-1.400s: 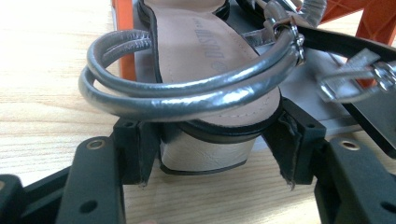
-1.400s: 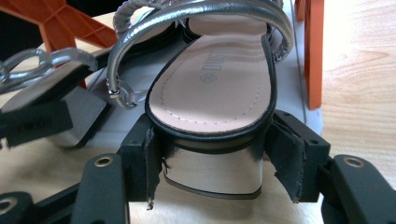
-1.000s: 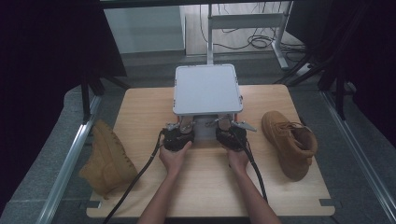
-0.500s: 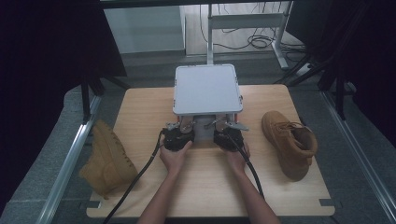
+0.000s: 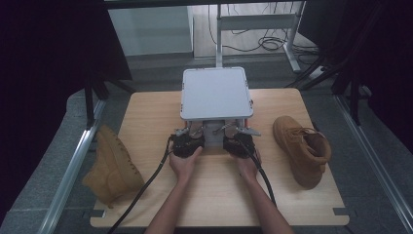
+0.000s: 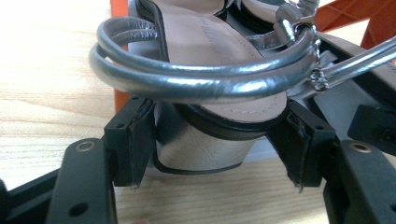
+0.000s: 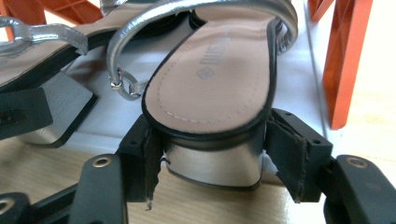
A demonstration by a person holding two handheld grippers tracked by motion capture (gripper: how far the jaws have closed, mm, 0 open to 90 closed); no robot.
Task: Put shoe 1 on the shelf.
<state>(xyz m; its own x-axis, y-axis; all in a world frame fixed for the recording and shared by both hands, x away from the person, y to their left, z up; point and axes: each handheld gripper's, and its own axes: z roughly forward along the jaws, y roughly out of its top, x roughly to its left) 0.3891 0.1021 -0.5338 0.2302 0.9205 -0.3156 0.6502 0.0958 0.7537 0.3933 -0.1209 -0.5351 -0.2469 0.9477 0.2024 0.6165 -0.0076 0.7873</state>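
1. A rack (image 5: 216, 92) stands on the table (image 5: 146, 112), at the middle of its far half.
2. Two sandals (image 5: 197, 129) (image 5: 233, 129) lie side by side at the rack's near edge, seemingly under its top.
3. The left gripper (image 5: 186, 141) and right gripper (image 5: 237, 142) sit just before them, each with a heel between its jaws (image 6: 201, 151) (image 7: 212, 161).
4. One boot (image 5: 303, 148) lies right of the rack; another boot (image 5: 111, 165) lies at the table's left edge.

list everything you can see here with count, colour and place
sandals: 2, silver, heels at the rack's front edge, one between each gripper's jaws
rack: 1, grey top, orange legs, table's far middle
boots: 2, tan, one lying on the table's right, one at its left edge
table: 1, light wood
left gripper: black, jaws just opened, gaps at the heel
right gripper: black, same
hands: 2, holding the grippers
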